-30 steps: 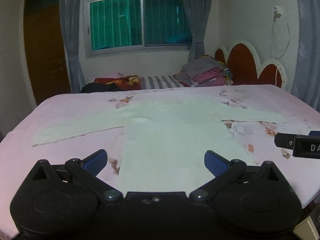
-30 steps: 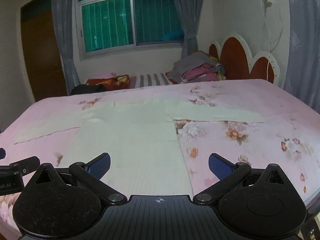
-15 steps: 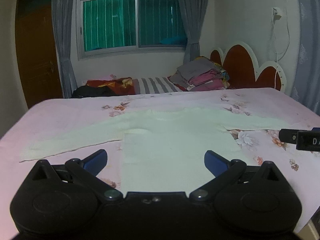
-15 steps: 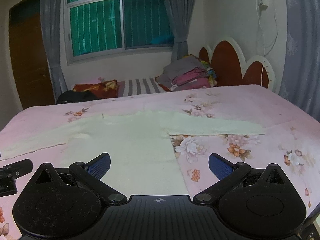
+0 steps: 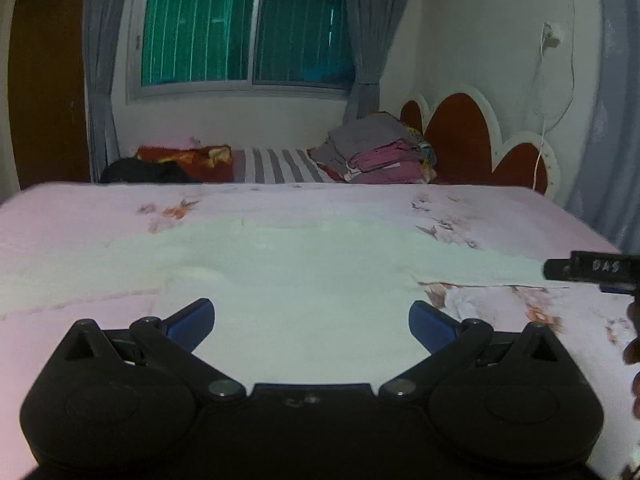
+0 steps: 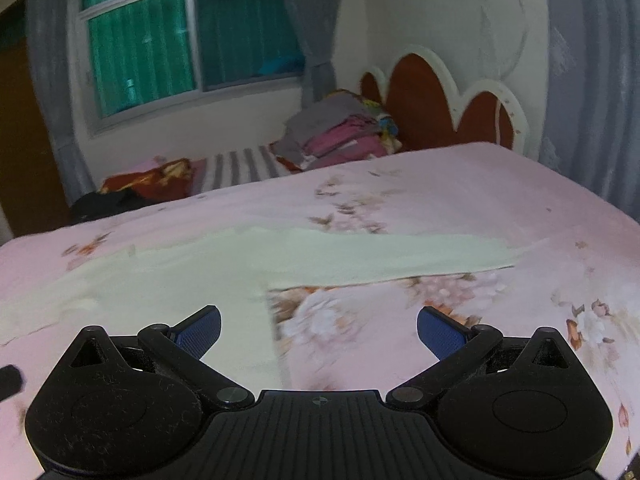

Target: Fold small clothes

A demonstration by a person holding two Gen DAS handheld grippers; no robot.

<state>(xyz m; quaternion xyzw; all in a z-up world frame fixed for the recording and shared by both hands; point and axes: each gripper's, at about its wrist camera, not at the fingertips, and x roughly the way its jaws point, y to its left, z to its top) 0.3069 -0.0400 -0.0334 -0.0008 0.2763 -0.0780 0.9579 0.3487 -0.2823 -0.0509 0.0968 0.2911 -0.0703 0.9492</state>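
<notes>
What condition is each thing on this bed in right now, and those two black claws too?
Pale cream long-sleeved top: spread flat, sleeves out, unfolded.
Left gripper: open, empty.
Right gripper: open, empty.
Pink floral bedsheet: smooth.
Pile of grey and pink clothes: stacked by the headboard.
Green-glass window: shut.

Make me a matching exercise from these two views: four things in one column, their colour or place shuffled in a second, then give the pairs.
Things:
1. long-sleeved top
2. bedsheet
3. stack of folded clothes
4. headboard

Descriptions:
A. pink with flower print
B. red-brown with white scalloped edge
C. pale, spread flat with both sleeves out
D. piled beyond the bed, below the window's right end

Pairs: 1-C, 2-A, 3-D, 4-B
</notes>
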